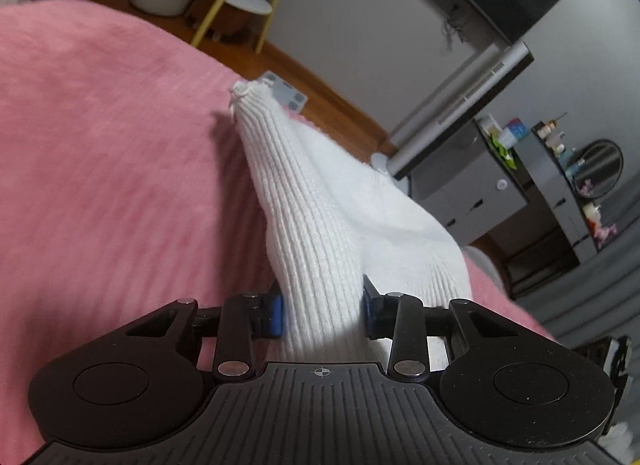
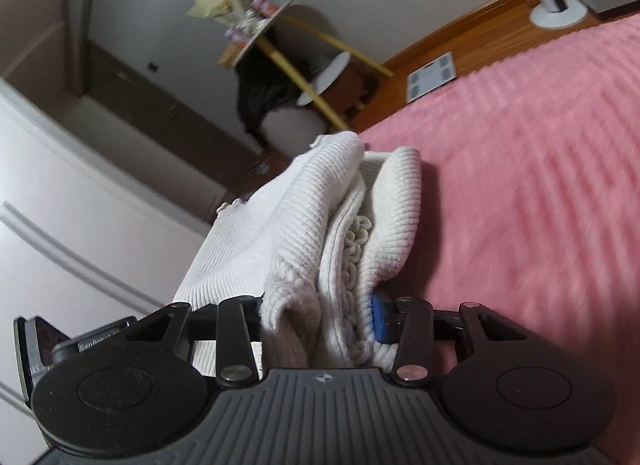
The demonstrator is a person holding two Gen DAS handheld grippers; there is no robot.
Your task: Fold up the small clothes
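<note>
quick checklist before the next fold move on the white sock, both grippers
1. left gripper pads pressing the white sock: ok
2. right gripper clamped on bunched layers of the sock: ok
3. Sock lifted off the pink blanket: cannot tell
4. Sock smooth where the right gripper holds it: not ok, bunched
5. Blanket bare beside the sock for laying it down: ok
6. Both grippers hold the same sock: cannot tell

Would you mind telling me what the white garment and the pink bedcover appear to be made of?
White garment: soft ribbed knit, probably cotton or acrylic; parallel ribs show, with looped stitches inside in the right wrist view. Pink bedcover: plush fleece-like fabric, matte, with faint fuzzy ridges.
</note>
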